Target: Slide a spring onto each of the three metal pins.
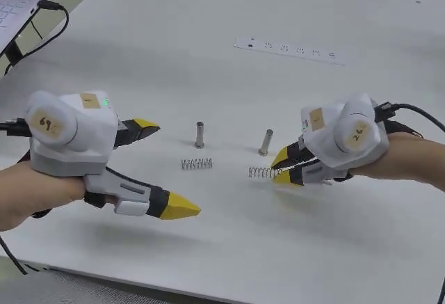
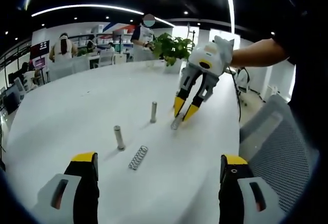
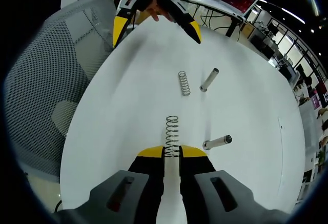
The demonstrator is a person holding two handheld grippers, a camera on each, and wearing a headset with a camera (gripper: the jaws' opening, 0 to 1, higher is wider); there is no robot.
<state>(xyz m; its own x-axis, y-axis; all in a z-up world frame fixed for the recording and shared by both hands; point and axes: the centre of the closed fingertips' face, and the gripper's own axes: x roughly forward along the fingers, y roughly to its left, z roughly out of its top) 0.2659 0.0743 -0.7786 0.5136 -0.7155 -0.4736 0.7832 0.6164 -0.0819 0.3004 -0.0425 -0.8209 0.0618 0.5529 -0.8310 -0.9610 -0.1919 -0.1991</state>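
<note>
The right gripper (image 1: 287, 168) nips a spring (image 1: 260, 172) by its end; the left gripper (image 1: 167, 167) hangs wide open, empty.
At centre-right of the head view, the near pin (image 1: 266, 142) stands upright just above the held spring, which lies level, its axis pointing left from the jaws. I'd say it needs tipping up.
</note>
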